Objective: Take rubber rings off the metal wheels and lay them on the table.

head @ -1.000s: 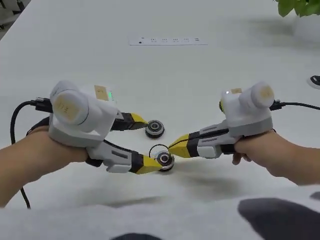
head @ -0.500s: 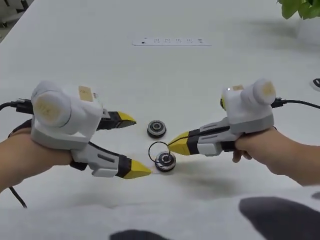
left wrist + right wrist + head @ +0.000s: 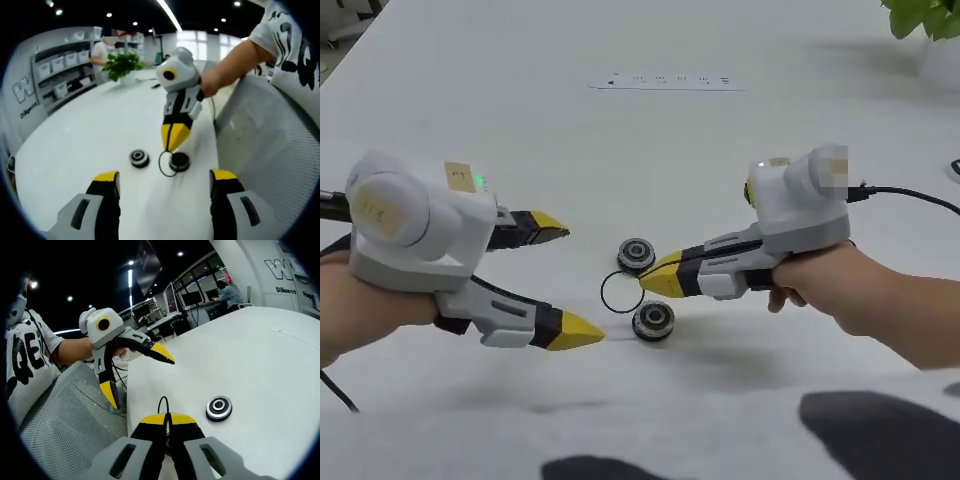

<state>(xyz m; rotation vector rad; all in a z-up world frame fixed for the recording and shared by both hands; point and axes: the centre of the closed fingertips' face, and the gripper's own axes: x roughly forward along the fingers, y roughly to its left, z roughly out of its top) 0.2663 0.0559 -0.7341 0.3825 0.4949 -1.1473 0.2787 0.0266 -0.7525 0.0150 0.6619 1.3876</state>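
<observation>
**A:** Where's the ring?

**B:** Centre of the head view. The ring point(image 3: 604, 293) is a thin black loop, nipped at its right side by the yellow tips of the right gripper point(image 3: 647, 279). Those jaws are clamped together on it.

**A:** Is it on a wheel?

**B:** No, it's off both. It sits just left of the gap between the upper wheel point(image 3: 636, 254) and the lower wheel point(image 3: 653, 320). In the left gripper view it hangs beside the lower wheel, and I can't tell whether they touch.

**A:** Is it down on the table?

**B:** I can't tell whether its lowest edge meets the table point(image 3: 620, 160). Both wheels lie flat on it.

**A:** And the left gripper?

**B:** The left gripper point(image 3: 578, 283) is at the lower left of the head view. Its jaws are spread wide with nothing between them, and its tips point right, short of the wheels.

**A:** What does the right gripper view show?

**B:** The loop pokes up above the closed tips at bottom centre, with a wheel to their right.

**A:** Anything else?

**B:** A power strip point(image 3: 665, 82) at top centre and leaves point(image 3: 923, 15) in the upper right corner.
</observation>
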